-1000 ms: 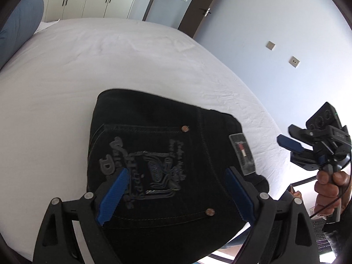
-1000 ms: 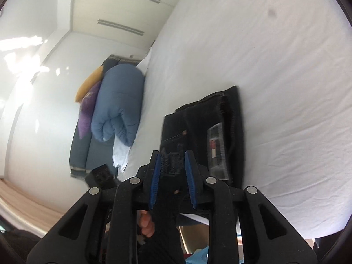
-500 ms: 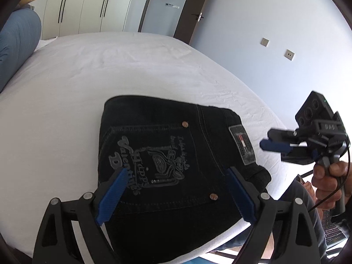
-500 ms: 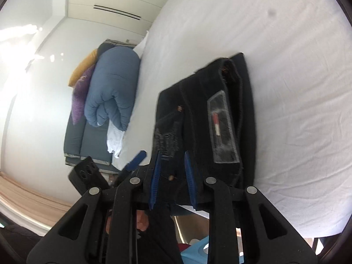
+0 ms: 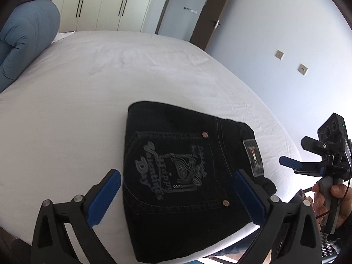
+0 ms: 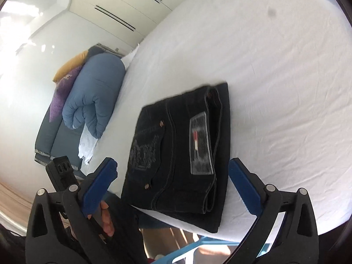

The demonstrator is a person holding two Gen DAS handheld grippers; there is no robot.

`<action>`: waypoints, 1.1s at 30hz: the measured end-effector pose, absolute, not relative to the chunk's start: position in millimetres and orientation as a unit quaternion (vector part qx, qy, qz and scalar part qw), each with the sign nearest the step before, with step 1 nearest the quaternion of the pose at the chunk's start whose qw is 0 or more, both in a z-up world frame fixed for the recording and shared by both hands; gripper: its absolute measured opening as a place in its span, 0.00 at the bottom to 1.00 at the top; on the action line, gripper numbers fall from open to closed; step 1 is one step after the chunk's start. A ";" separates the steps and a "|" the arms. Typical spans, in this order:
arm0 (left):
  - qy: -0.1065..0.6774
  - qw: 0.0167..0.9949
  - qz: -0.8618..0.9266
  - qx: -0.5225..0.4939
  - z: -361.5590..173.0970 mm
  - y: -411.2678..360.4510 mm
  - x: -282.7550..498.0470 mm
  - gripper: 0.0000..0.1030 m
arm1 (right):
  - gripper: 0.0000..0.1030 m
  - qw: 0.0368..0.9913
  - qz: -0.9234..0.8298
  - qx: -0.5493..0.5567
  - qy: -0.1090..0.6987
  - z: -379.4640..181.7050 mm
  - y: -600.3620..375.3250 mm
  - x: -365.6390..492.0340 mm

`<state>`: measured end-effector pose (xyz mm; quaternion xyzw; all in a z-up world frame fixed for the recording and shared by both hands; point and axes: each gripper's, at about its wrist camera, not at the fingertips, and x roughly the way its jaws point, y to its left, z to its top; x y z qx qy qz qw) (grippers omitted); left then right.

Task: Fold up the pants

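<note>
The black pants (image 5: pixel 182 176) lie folded into a compact rectangle at the near edge of the white bed (image 5: pixel 99 77), back pocket with grey lettering facing up. They also show in the right wrist view (image 6: pixel 182 154), with the waistband label up. My left gripper (image 5: pixel 176 189) is open and empty, held above the pants. My right gripper (image 6: pixel 171 176) is open and empty, held off the near bed edge; it shows at the right of the left wrist view (image 5: pixel 290 162). Neither touches the pants.
A rolled blue duvet (image 6: pixel 94 94) with purple and yellow pillows lies at the head of the bed. White wardrobes (image 5: pixel 110 2) and a door (image 5: pixel 182 8) stand beyond the bed. The bed edge (image 6: pixel 187 224) runs just below the pants.
My right gripper has opened wide and drawn back from the pants. Both grippers have pulled up and away; the folded pants have stayed in place.
</note>
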<state>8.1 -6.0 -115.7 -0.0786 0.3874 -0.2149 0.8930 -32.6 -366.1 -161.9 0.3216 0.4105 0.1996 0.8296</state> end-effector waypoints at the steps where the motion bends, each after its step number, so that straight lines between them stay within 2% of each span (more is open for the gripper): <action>1: 0.391 0.893 -0.207 -0.086 -113.9 0.5 13.5 1.00 | 1.00 0.836 0.199 0.315 0.404 -153.3 -369.5 -32.0; 4: 0.424 0.880 -0.192 -0.095 -118.1 16.9 33.5 1.00 | 1.00 0.830 0.169 0.291 0.444 -153.4 -381.9 -14.5; 8: 0.476 0.848 -0.211 -0.094 -137.1 25.8 62.8 1.00 | 1.00 0.786 0.160 0.351 0.483 -184.4 -402.2 6.2; 12: 0.524 0.815 -0.220 -0.109 -160.0 30.1 87.5 1.00 | 0.99 0.773 0.152 0.327 0.523 -208.1 -384.8 23.7; 18: 0.559 0.785 -0.236 -0.125 -176.7 23.0 101.2 0.99 | 0.99 0.761 0.149 0.334 0.535 -223.7 -373.6 51.7; 19: 0.560 0.785 -0.236 -0.122 -176.6 21.2 101.3 0.98 | 0.96 0.760 0.152 0.330 0.538 -223.8 -371.4 53.8; 20: 0.562 0.783 -0.238 -0.119 -176.6 19.3 101.3 0.93 | 0.87 0.759 0.154 0.327 0.541 -224.4 -368.8 55.2; 21: 0.564 0.781 -0.242 -0.115 -176.0 16.9 101.4 0.82 | 0.81 0.757 0.157 0.325 0.545 -226.2 -364.0 57.1; 22: 0.566 0.779 -0.247 -0.112 -175.6 13.8 101.1 0.75 | 0.70 0.752 0.163 0.324 0.550 -227.8 -359.6 57.8; 23: 0.569 0.775 -0.253 -0.109 -176.6 10.6 100.1 0.58 | 0.62 0.750 0.161 0.321 0.555 -229.7 -357.6 58.1; 24: 0.574 0.771 -0.256 -0.105 -176.8 6.9 99.3 0.52 | 0.57 0.752 0.155 0.317 0.557 -231.1 -352.7 59.8; 26: 0.573 0.774 -0.253 -0.089 -174.5 1.2 96.8 0.47 | 0.37 0.750 0.149 0.317 0.560 -234.4 -351.5 61.2; 29: 0.570 0.776 -0.255 -0.088 -168.7 -1.2 95.3 0.37 | 0.27 0.752 0.149 0.319 0.557 -235.4 -348.7 62.1; 33: 0.562 0.783 -0.252 -0.086 -159.1 -1.8 90.8 0.21 | 0.19 0.785 0.143 0.257 0.545 -216.7 -331.9 59.0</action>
